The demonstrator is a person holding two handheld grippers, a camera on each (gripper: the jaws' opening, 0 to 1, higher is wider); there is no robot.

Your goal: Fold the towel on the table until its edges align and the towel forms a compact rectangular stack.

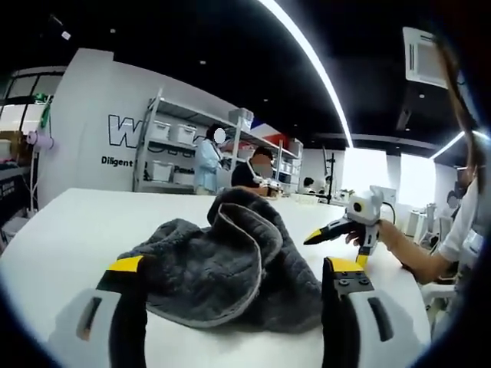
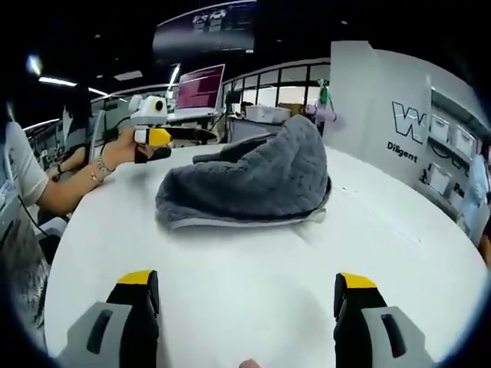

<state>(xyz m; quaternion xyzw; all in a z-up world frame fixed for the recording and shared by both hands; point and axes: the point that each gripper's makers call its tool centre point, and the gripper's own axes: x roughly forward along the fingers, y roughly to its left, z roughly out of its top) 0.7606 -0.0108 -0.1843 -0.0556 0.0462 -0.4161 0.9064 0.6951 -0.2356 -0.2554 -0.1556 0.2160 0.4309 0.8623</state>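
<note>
A dark grey towel lies crumpled in a loose heap on the white table, one hemmed edge curling up at its top. My left gripper stands open just before the towel's near edge, with a jaw on either side of the heap and nothing held. In the right gripper view the towel sits mid-table, well beyond my right gripper, which is wide open and empty. The right gripper, held in a hand, is off the towel's right side. The left gripper hovers by the towel's far left edge.
The person's arm reaches in along the table's right side, and their forearm rests at the left. Shelving with white bins and people stand behind the table. Bare tabletop lies between my right gripper and the towel.
</note>
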